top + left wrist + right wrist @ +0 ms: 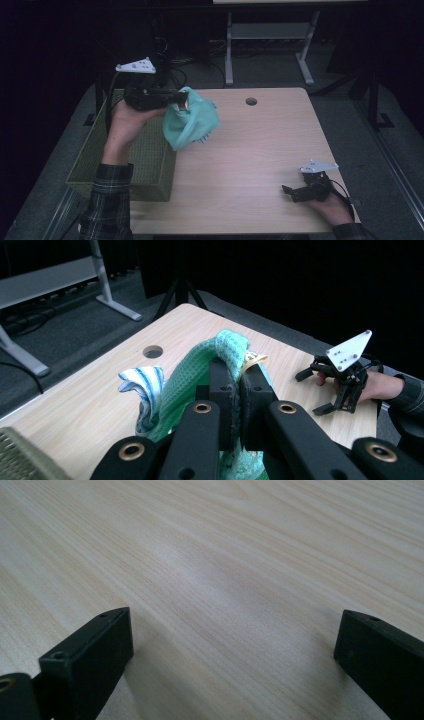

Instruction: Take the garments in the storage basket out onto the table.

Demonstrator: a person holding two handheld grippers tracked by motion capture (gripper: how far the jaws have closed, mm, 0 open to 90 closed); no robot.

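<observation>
The cloth (190,120) was a mint-green waffle-weave piece, bunched up and hanging in loose folds, w/ a white-and-blue striped part (145,387) drooping on one side and a small yellowish tag (254,359) near the top edge. It hung in the air above the table's (250,160) far left area, just right of the basket (145,155), lower folds close to the wood; couldn't tell if they touched. The left gripper (182,100) had its jaws pressed together on the cloth's top fold, pinching it, held level by the left hand (125,120), plaid sleeve (107,200) below. The basket was green mesh, sitting at the table's left edge. The right gripper (295,191) rested low at the near right of the table, well apart from the cloth, jaws spread wide w/ nothing but bare wood between them. A round hole (251,101) sat in the tabletop at the far side.
</observation>
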